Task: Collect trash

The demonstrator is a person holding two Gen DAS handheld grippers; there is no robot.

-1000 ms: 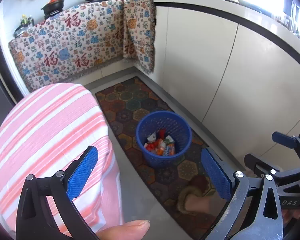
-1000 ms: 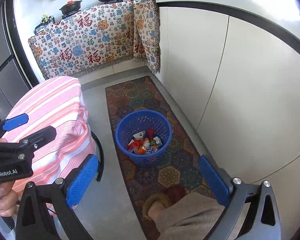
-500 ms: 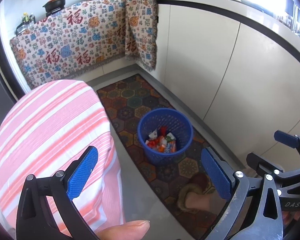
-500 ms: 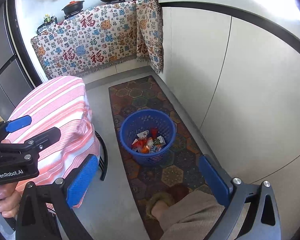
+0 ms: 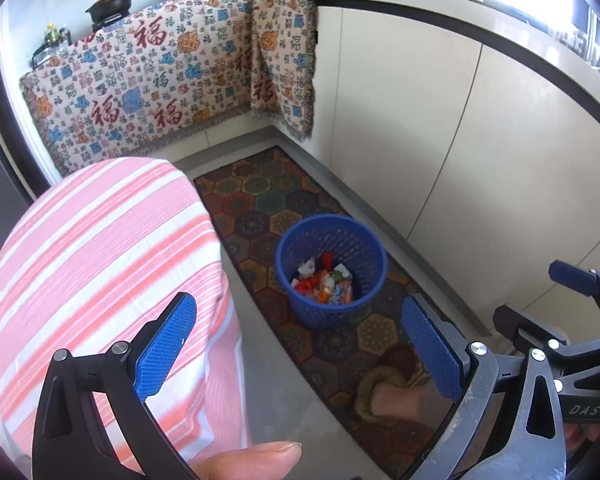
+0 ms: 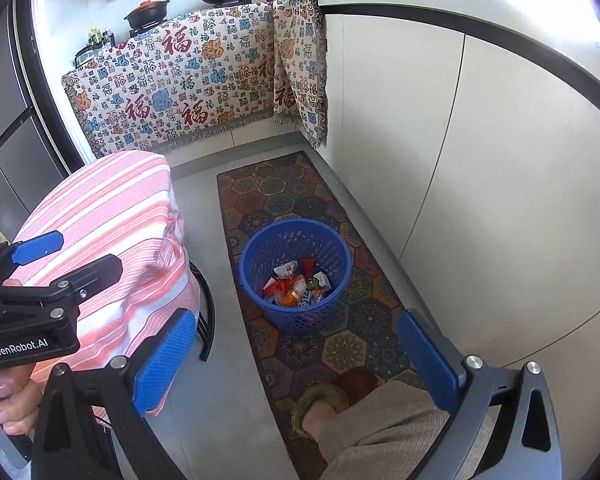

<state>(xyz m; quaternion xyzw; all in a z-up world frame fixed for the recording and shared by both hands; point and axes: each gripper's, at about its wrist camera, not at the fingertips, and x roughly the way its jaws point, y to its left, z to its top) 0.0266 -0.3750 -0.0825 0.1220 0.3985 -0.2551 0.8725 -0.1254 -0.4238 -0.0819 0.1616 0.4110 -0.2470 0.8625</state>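
Observation:
A blue plastic basket [image 5: 331, 270] stands on a patterned floor mat [image 5: 284, 196]; it also shows in the right wrist view [image 6: 296, 274]. Several colourful wrappers [image 5: 324, 286] lie inside it, also seen in the right wrist view [image 6: 298, 286]. My left gripper [image 5: 298, 344] is open and empty, held high above the floor, short of the basket. My right gripper [image 6: 292, 356] is open and empty, also high above the mat. The right gripper shows at the right edge of the left wrist view [image 5: 572, 332]; the left gripper shows at the left of the right wrist view [image 6: 40, 276].
A stool under a pink striped cloth [image 5: 96, 264] stands left of the basket, also in the right wrist view [image 6: 108, 228]. White cabinets [image 5: 480, 152] run along the right. A patterned cloth [image 5: 160, 80] hangs over the far counter. My slippered foot [image 6: 332, 396] rests on the mat.
Both grippers have risen and drawn back a little; the basket sits lower and smaller in both views. Both stay open and empty.

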